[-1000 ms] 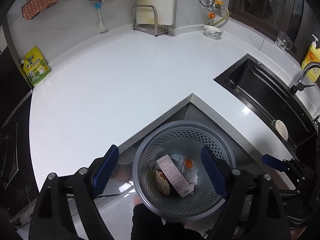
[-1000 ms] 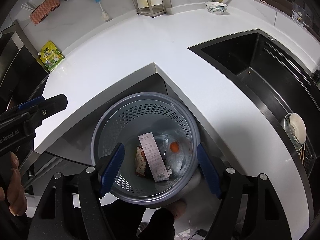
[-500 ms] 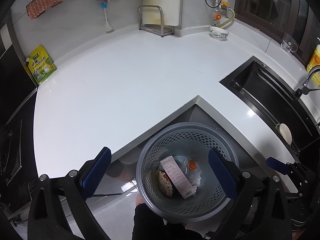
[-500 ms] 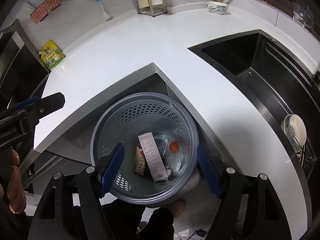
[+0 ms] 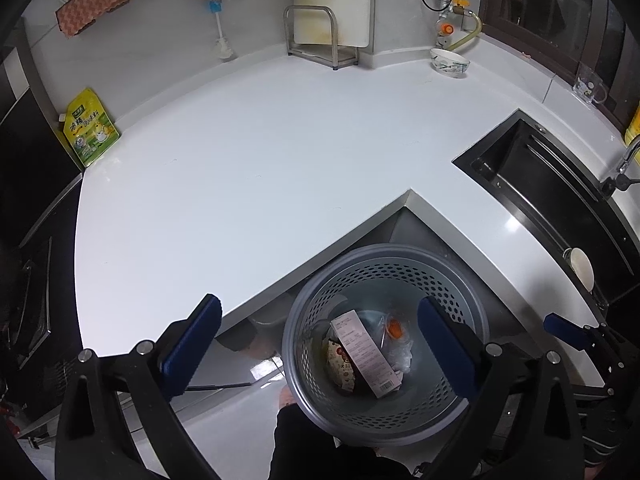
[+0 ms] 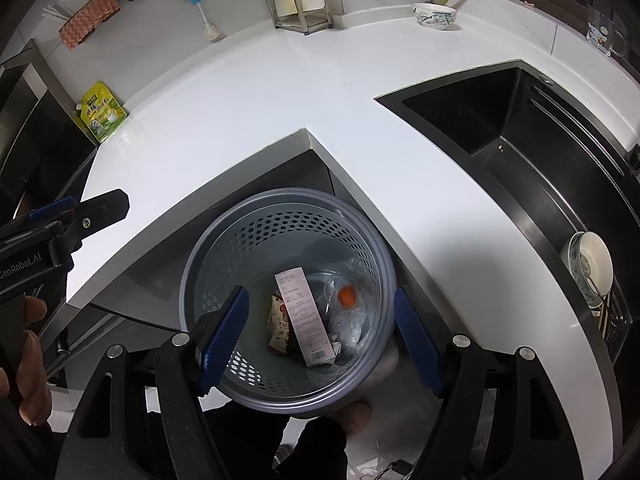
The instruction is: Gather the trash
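Observation:
A grey perforated trash basket (image 5: 304, 312) (image 6: 208, 256) stands on the floor in the counter's inner corner. Inside lie a white paper box (image 5: 366, 354) (image 6: 304, 316), a red snack wrapper (image 5: 340, 368) (image 6: 280, 328) and a clear plastic bag with an orange piece (image 5: 394, 328) (image 6: 347, 295). My left gripper (image 5: 320, 344) is open and empty, high above the basket's left side. My right gripper (image 6: 320, 332) is open and empty, right above the basket. Each gripper also shows at the edge of the other's view.
The white L-shaped counter (image 5: 240, 168) holds a yellow-green pouch (image 5: 90, 132), a metal rack (image 5: 320, 40), a bowl (image 5: 450, 62) and a clear cup (image 5: 588, 86). A black sink (image 6: 520, 152) with bowls (image 6: 588, 268) lies to the right.
My left gripper has pulled back and up and its jaws have opened wider; the basket looks smaller. My right gripper has stayed almost still.

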`<state>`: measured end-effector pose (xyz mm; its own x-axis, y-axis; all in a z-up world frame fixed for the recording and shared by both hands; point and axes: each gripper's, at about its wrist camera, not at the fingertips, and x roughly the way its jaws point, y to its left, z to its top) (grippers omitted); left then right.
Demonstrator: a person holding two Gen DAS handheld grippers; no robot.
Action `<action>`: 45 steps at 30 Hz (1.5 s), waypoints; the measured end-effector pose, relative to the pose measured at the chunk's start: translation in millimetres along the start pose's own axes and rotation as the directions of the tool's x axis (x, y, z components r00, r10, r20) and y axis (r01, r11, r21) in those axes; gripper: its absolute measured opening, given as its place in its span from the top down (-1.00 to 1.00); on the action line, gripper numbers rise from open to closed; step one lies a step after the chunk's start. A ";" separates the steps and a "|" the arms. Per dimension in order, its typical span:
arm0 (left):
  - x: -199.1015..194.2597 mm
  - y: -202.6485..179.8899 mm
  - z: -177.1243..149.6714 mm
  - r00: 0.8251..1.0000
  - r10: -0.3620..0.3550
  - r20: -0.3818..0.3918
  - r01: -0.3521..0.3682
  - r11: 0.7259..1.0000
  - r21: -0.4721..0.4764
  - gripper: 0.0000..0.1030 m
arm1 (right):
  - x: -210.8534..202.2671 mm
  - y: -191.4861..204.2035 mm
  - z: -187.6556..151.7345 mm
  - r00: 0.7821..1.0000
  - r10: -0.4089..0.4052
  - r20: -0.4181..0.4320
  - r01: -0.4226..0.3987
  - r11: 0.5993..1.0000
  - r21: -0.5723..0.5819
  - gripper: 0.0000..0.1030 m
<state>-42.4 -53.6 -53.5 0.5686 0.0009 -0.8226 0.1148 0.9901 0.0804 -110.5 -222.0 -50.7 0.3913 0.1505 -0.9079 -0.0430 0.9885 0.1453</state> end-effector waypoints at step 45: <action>4.9 -2.3 -3.5 1.000 0.000 -0.022 0.001 1.000 0.020 -0.88 | 2.4 0.8 -0.3 1.000 -0.008 0.003 0.008 1.000 -0.001 -0.39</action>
<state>-42.7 -55.4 -59.7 0.5505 0.0038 -0.8348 0.1317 0.9871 0.0914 -109.9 -220.9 -52.9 0.3946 0.1427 -0.9077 -0.0408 0.9896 0.1378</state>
